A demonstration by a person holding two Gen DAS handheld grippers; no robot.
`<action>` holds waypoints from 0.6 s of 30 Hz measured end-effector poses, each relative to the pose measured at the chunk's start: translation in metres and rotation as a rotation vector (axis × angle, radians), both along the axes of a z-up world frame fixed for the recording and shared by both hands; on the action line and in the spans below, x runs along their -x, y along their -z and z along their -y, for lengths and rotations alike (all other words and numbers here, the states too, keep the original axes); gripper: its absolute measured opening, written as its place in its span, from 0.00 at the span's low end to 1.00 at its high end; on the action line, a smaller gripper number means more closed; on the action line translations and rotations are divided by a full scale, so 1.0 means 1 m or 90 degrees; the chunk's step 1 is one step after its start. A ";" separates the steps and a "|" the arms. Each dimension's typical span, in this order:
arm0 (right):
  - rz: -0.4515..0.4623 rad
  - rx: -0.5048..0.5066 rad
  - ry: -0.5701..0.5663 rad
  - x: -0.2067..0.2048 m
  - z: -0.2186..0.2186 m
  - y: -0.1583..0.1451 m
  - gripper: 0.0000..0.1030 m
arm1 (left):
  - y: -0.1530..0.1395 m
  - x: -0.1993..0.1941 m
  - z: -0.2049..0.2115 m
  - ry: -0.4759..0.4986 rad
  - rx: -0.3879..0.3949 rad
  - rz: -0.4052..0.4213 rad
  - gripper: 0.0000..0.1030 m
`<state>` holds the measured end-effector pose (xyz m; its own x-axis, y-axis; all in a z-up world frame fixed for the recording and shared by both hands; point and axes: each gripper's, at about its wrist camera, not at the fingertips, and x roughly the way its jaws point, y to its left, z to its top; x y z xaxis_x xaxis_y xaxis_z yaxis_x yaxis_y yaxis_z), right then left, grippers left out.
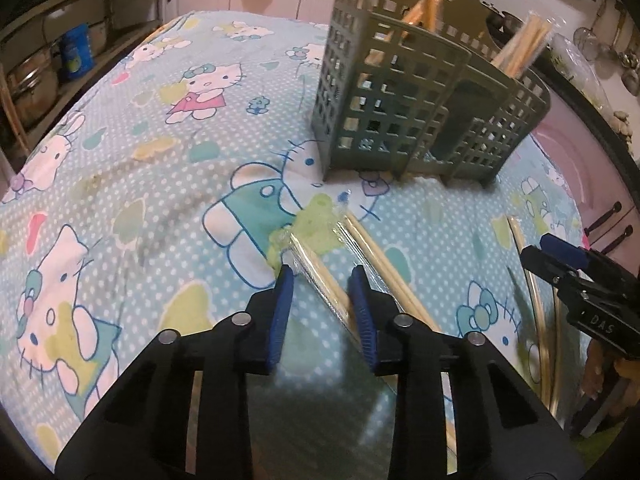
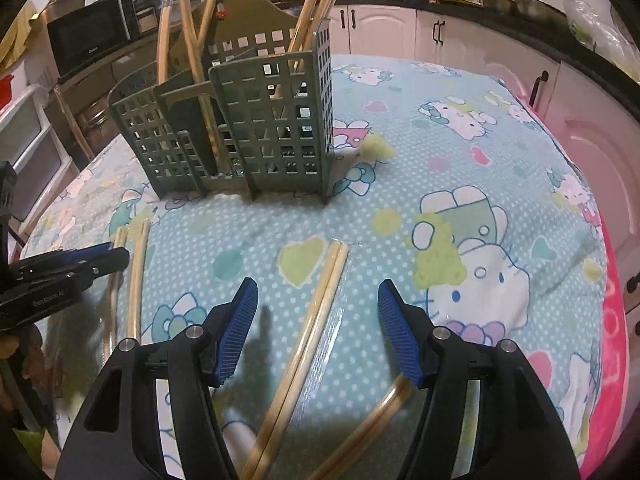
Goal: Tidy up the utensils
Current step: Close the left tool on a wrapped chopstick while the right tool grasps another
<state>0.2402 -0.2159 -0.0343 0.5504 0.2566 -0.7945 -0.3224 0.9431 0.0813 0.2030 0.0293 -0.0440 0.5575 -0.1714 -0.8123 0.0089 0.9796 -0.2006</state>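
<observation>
Left wrist view: the left gripper (image 1: 322,280) stands narrow over a wrapped chopstick pair (image 1: 320,270), pads astride it, contact unclear, just in front of the grey utensil caddy (image 1: 416,108). Right wrist view: the right gripper (image 2: 318,294) is wide apart, another chopstick pair (image 2: 316,312) lying untouched between its fingers, again in front of the caddy.

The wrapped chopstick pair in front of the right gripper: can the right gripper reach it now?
Probably yes. The right gripper is open, and the wrapped chopstick pair lies on the tablecloth between its jaws, with nothing over it. The left gripper stays off to the side.
</observation>
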 end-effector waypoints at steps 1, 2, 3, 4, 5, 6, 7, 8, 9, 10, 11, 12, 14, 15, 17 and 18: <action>-0.003 0.002 -0.001 -0.003 -0.001 0.001 0.59 | 0.000 -0.001 -0.001 -0.001 0.004 -0.002 0.22; -0.007 0.006 0.004 -0.007 -0.001 0.002 0.59 | 0.001 -0.004 -0.003 -0.004 0.009 -0.003 0.22; -0.013 0.004 0.008 -0.011 -0.001 0.003 0.59 | 0.001 -0.005 -0.004 -0.005 0.013 -0.004 0.22; -0.019 0.002 0.010 -0.014 -0.001 0.004 0.58 | 0.001 -0.007 -0.005 -0.007 0.018 -0.004 0.22; -0.027 0.001 0.013 -0.018 -0.001 0.005 0.56 | 0.002 -0.009 -0.006 -0.009 0.024 -0.005 0.21; -0.035 0.001 0.018 -0.022 0.000 0.007 0.50 | 0.002 -0.011 -0.007 -0.011 0.031 -0.006 0.21; -0.048 -0.002 0.021 -0.027 0.000 0.010 0.46 | 0.002 -0.013 -0.009 -0.013 0.036 -0.007 0.20; -0.054 -0.004 0.025 -0.031 0.000 0.012 0.45 | 0.002 -0.016 -0.011 -0.017 0.044 -0.009 0.18; -0.055 -0.004 0.028 -0.033 0.000 0.013 0.42 | 0.002 -0.019 -0.013 -0.019 0.050 -0.011 0.18; -0.053 0.002 0.031 -0.035 -0.001 0.013 0.38 | 0.002 -0.020 -0.015 -0.022 0.057 -0.012 0.17; -0.053 0.007 0.034 -0.038 -0.002 0.013 0.37 | 0.003 -0.023 -0.017 -0.025 0.064 -0.014 0.15; -0.055 0.007 0.036 -0.039 -0.002 0.013 0.33 | 0.003 -0.025 -0.018 -0.027 0.067 -0.015 0.15; -0.057 0.014 0.036 -0.042 -0.003 0.013 0.27 | 0.003 -0.028 -0.019 -0.030 0.072 -0.015 0.13; -0.056 0.016 0.034 -0.043 -0.004 0.013 0.21 | 0.003 -0.029 -0.019 -0.032 0.074 -0.015 0.13; -0.053 0.020 0.029 -0.044 -0.006 0.012 0.16 | 0.003 -0.032 -0.022 -0.034 0.082 -0.016 0.10; -0.050 0.022 0.027 -0.044 -0.007 0.012 0.14 | 0.003 -0.034 -0.023 -0.035 0.086 -0.017 0.10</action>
